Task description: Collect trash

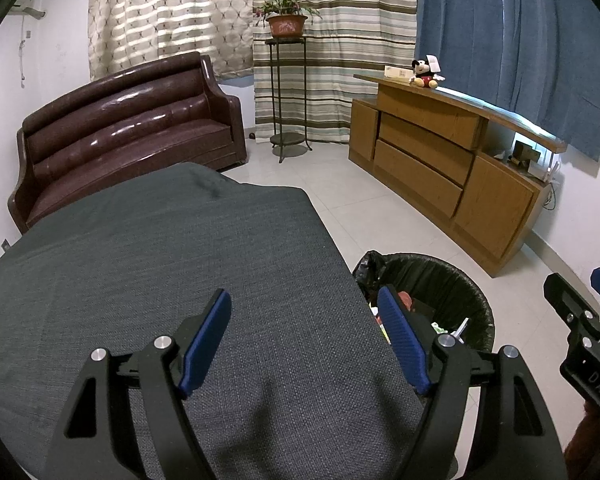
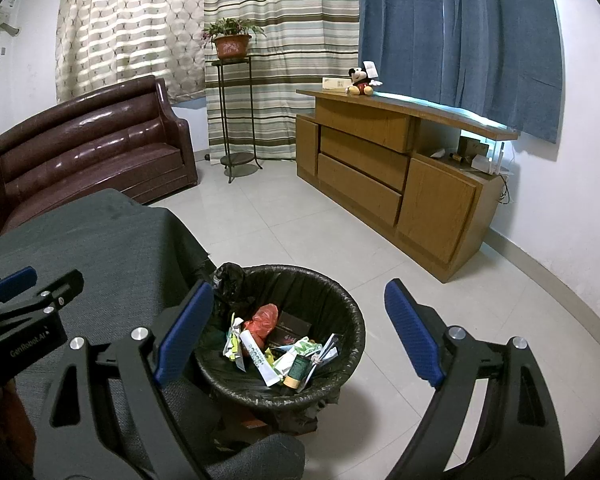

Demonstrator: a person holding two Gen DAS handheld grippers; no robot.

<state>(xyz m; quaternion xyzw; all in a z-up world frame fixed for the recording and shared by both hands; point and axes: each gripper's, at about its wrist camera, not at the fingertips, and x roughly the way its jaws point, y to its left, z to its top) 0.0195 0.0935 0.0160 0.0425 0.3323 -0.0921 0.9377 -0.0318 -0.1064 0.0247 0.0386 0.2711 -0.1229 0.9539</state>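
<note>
Two black grippers with blue ribbed pads hang side by side over the near end of a table draped in dark grey woven cloth (image 1: 160, 248), which fills the left of both views. Just beside the table's right edge, on the pale tiled floor (image 2: 300, 216), stands a round bin lined with a crinkled black plastic bag (image 2: 340, 300). The left gripper (image 1: 304, 336) sits above the bare cloth with its jaws spread wide and nothing between them; its right pad overlaps the bin's near rim in the left wrist view. The right gripper (image 2: 296, 328) is likewise wide apart and empty, and the bin lies directly below and ahead, framed between its two pads. Inside the bin rests a heap of trash: a crumpled red plastic wrapper (image 2: 262, 320), a white tube (image 2: 260, 360), green-and-white packets (image 2: 304, 350) and a small green-labelled bottle (image 2: 296, 372).
</note>
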